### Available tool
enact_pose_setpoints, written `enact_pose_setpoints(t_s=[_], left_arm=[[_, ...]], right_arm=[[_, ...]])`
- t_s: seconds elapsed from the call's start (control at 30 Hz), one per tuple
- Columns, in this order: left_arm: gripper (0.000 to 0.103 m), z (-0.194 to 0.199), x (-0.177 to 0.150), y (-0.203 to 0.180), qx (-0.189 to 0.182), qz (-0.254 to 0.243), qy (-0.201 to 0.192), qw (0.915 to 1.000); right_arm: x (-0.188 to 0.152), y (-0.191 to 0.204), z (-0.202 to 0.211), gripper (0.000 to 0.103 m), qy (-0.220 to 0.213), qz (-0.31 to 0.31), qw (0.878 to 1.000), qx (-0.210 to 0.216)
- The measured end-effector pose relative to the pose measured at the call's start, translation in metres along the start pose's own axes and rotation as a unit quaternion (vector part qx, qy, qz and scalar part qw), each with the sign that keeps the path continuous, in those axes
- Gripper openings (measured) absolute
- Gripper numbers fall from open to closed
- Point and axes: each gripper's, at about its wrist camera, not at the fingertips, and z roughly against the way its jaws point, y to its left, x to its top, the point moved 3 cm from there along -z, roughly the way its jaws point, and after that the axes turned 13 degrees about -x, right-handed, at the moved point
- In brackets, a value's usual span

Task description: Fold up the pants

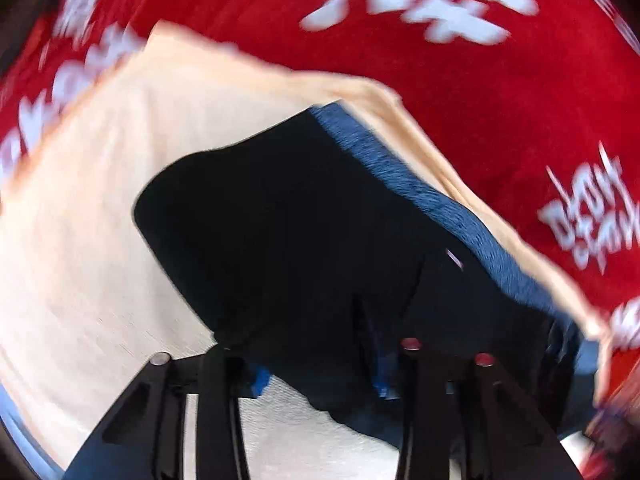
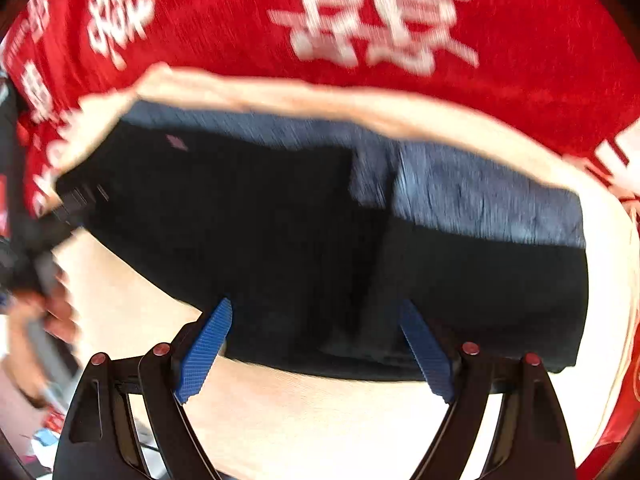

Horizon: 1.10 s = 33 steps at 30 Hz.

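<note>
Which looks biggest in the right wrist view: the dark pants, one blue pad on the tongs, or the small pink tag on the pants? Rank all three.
1. Dark pants, filling the middle of the picture.
2. Blue pad, though it sits nearest the camera, which enlarges it.
3. Pink tag, a blurred speck.

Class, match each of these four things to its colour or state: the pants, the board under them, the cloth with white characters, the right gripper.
Things:
1 pants
2 board
3 cloth
4 right gripper

Colour or state:
A red
B open
C dark navy
D pale cream

Pairs: 1-C, 2-D, 3-A, 4-B
</note>
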Motion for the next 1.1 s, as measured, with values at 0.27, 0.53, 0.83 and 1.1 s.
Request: enact_pose_setpoints(t_s=[0.27, 0.53, 0.83, 1.1], left_arm=[[0.037, 0.017, -0.020, -0.057, 0.082, -0.207, -0.043, 0.9740], [0.037, 0.025, -0.025, -0.063, 0.091, -0.236, -0.060, 0.9657], [0.037, 0.036, -0.039, -0.081, 0.086, -0.232, -0.064, 0.9668], [0.037, 0.084, -0.047, -0.170, 0.034, -0.309, -0.094, 0.9458]], right_arm=[[0.103, 0.088, 0.036, 0.089, 0.049, 0.069, 0.985, 0.147], [0.127, 0.233, 0.014, 0.089, 0.159, 0.209, 0.954, 0.147], [0.116, 0.253, -0.012, 0.020, 0.183, 0.271, 0.942, 0.072], [0.101, 0.125, 0.069, 0.019, 0.081, 0.149, 0.964, 0.205]])
